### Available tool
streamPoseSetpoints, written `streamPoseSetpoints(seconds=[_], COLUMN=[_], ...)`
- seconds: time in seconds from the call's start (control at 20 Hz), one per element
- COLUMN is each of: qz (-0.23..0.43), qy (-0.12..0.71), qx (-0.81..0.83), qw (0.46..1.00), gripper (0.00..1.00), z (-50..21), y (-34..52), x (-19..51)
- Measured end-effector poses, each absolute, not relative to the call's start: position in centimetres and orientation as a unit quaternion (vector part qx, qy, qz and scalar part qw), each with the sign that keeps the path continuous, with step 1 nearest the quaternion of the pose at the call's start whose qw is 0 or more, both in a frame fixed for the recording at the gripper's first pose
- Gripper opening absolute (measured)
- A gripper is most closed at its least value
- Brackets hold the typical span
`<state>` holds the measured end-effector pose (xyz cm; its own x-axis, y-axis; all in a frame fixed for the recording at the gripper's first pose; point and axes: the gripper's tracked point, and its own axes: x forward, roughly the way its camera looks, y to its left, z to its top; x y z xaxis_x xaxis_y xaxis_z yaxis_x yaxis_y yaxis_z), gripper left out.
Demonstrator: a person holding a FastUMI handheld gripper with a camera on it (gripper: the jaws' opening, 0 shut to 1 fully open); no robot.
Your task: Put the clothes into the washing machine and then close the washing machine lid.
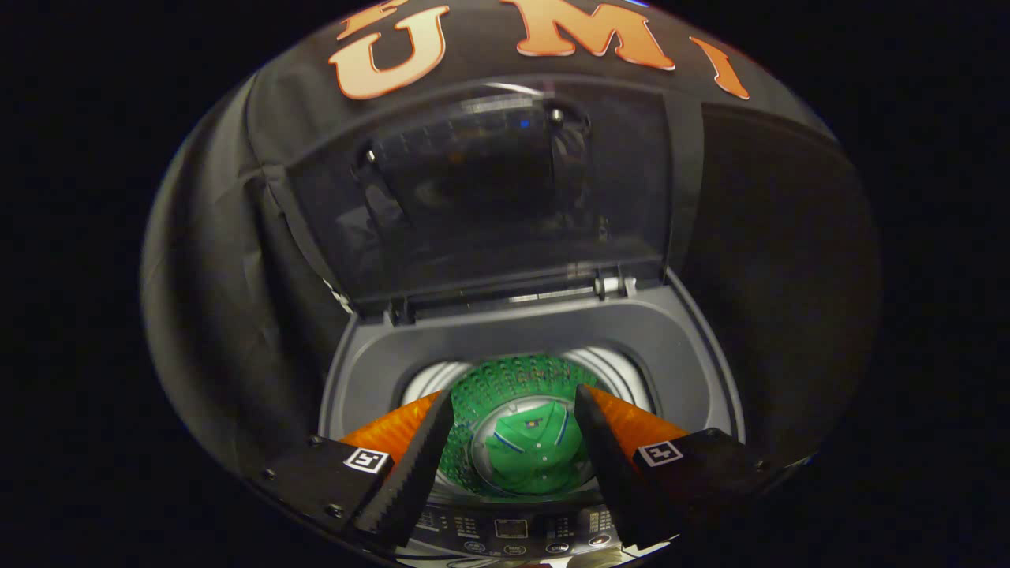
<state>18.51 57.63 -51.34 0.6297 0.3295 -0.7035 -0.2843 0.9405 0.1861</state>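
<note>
Tool (513,410) above washer drum (505,379), fingers wide apart, gripping nothing; green shirt (533,457) lies at drum bottom. Lid (481,197) upright behind drum; closing it prob next.

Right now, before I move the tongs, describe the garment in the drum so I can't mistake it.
Find the grey top-loading washing machine with its dark lid raised. Look into the drum, seen through the gap of the open tongs. The green shirt lies flat on the bottom; only it has a collar and blue-white stripes.
</note>
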Motion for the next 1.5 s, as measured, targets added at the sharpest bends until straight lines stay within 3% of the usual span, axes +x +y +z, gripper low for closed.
streamPoseSetpoints(seconds=[0.35,0.65,1.05,1.5], qz=[0.208,0.223,0.202,0.196], qy=[0.274,0.213,0.230,0.258], qx=[0.011,0.007,-0.017,-0.045], qw=[0.939,0.951,0.952,0.945], gripper=[0.98,0.98,0.98,0.99], z=[-36.6,-29.8,-32.5,-36.3], y=[58.7,59.6,60.4,61.4], x=[23.6,30.8,40.7,44.1])
